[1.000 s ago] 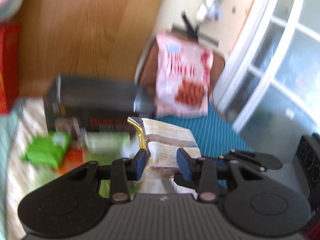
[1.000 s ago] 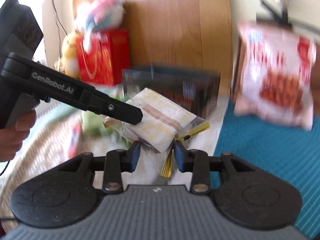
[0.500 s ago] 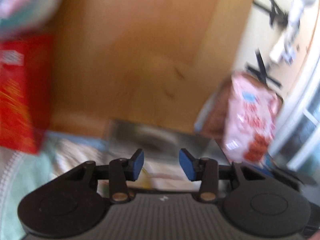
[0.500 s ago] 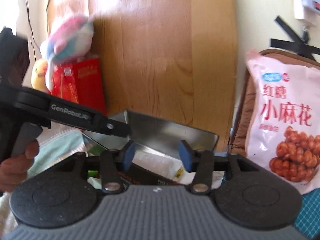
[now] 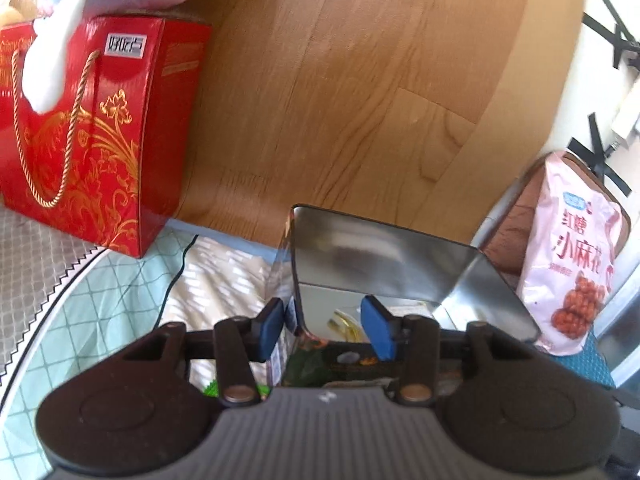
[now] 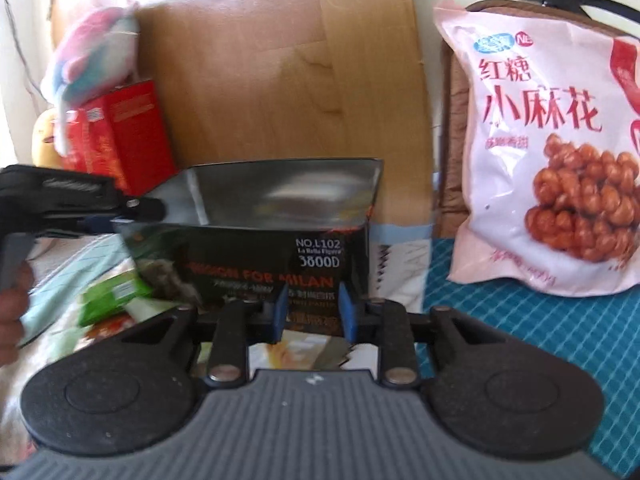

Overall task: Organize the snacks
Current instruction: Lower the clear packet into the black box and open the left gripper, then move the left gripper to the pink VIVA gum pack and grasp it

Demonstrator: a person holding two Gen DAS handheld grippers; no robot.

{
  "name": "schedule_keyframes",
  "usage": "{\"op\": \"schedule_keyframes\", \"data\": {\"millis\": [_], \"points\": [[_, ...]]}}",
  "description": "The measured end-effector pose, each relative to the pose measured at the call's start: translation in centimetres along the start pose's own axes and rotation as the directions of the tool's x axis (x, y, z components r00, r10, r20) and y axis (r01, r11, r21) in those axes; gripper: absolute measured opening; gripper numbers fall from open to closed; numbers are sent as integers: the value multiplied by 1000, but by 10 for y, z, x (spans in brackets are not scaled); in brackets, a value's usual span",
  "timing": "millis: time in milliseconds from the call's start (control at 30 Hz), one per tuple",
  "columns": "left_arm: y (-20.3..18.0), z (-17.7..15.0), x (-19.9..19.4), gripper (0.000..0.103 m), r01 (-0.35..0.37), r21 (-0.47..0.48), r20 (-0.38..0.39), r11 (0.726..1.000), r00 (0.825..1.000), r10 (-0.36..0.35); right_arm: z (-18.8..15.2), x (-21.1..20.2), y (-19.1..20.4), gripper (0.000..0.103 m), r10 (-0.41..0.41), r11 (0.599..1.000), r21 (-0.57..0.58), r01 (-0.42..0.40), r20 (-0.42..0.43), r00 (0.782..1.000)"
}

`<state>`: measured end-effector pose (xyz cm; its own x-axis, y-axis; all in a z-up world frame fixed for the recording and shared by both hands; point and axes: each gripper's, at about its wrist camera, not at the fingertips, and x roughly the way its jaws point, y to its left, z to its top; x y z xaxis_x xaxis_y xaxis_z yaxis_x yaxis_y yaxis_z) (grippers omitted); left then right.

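Observation:
A black printed box (image 6: 280, 256) with a shiny silver inside (image 5: 400, 264) stands open on the bed. My left gripper (image 5: 325, 328) is open at its near left corner, one pad outside the wall and the other inside, neither pressing. In the right wrist view the left gripper (image 6: 128, 214) reaches the box's left edge. My right gripper (image 6: 313, 312) hovers before the box's front face; its jaws are closing with nothing clamped between them. A pale snack packet (image 6: 304, 350) lies just below its fingers. A gold-edged wrapper (image 5: 344, 322) shows low inside the box.
A large pink snack bag (image 6: 552, 140) leans at the right on a teal cloth (image 6: 520, 340). A red gift bag (image 5: 92, 132) under a plush toy (image 6: 92, 56) stands left, against a wooden headboard (image 5: 340, 100). A green packet (image 6: 116, 292) lies left of the box.
A second ago both grippers gripped one pale snack packet; now neither holds it. Both have moved in close to the box. The right jaws widened, then narrowed.

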<state>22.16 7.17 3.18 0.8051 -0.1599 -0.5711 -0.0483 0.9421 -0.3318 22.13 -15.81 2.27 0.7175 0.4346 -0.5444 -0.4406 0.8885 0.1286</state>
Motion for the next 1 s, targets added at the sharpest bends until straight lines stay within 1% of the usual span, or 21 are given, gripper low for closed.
{"op": "schedule_keyframes", "data": {"millis": [33, 67, 100, 133, 167, 200, 233, 300, 367, 400, 433, 467, 500, 567, 633, 700, 767, 833, 867, 933, 1000], "points": [[1, 0, -7, 44, 13, -7, 2, 1000, 1000, -13, -1, -5, 4, 32, 1, 1000, -5, -1, 5, 1000], [10, 0, -20, 45, 23, -15, 14, 1000, 1000, -23, -4, -12, 8, 32, -1, 1000, -16, 1, 15, 1000], [16, 2, -30, 48, 24, -19, 32, 1000, 999, -23, -5, -18, 12, 33, -2, 999, -33, 3, 23, 1000], [20, 1, -37, 56, 17, -20, 53, 1000, 998, -16, -9, -27, 16, 37, -3, 999, -50, 4, 31, 1000], [25, -2, -47, 60, 0, -18, 78, 1000, 997, 1, -13, -34, 20, 40, 3, 998, -55, -1, 37, 999], [31, -6, -57, 69, -23, -16, 98, 1000, 995, 25, -17, -40, 24, 43, 19, 998, -53, -17, 36, 999], [36, -11, -62, 74, -47, -14, 107, 999, 993, 49, -22, -44, 28, 47, 43, 998, -44, -42, 28, 999], [45, -23, -67, 76, -75, -7, 87, 997, 993, 76, -31, -45, 37, 51, 84, 996, -16, -85, -6, 996], [52, -34, -63, 76, -79, -13, 24, 997, 997, 79, -33, -33, 44, 53, 102, 995, 12, -101, -45, 994], [55, -42, -58, 75, -72, -20, -28, 997, 997, 72, -37, -28, 48, 54, 110, 994, 35, -108, -65, 992], [57, -49, -53, 73, -57, -29, -79, 998, 995, 54, -40, -25, 51, 56, 132, 989, 67, -128, -64, 989], [60, -59, -49, 73, -22, -50, -118, 998, 993, 16, -39, -20, 52, 59, 167, 982, 99, -158, -81, 983], [57, -67, -55, 71, -12, -36, -92, 999, 996, 9, -41, -19, 57, 60, 181, 979, 115, -170, -94, 979], [47, -79, -64, 71, -11, 38, -97, 999, 995, 15, -46, -23, 70, 61, 184, 980, 94, -174, -104, 977], [39, -88, -72, 69, 40, 66, -116, 997, 993, -32, -53, -32, 82, 61, 176, 984, 42, -172, -112, 978], [36, -94, -83, 69, 69, 81, -125, 994, 990, -58, -58, -45, 87, 62, 169, 986, 19, -167, -113, 979], [41, -96, -96, 71, 116, 53, -125, 992, 986, -108, -63, -63, 86, 60, 154, 988, -2, -154, -88, 984], [52, -96, -110, 73, 133, 15, -98, 991, 987, -131, -68, -85, 82, 61, 126, 992, -4, -126, -50, 991], [56, -96, -117, 73, 137, 4, -85, 991, 987, -137, -71, -94, 81, 61, 125, 992, -1, -126, -33, 992], [62, -98, -125, 73, 149, -11, -76, 989, 986, -149, -78, -110, 81, 62, 155, 988, 4, -155, -17, 988], [68, -98, -130, 73, 163, -22, -81, 986, 983, -164, -88, -119, 89, 62, 199, 980, -11, -200, -35, 979]]}}
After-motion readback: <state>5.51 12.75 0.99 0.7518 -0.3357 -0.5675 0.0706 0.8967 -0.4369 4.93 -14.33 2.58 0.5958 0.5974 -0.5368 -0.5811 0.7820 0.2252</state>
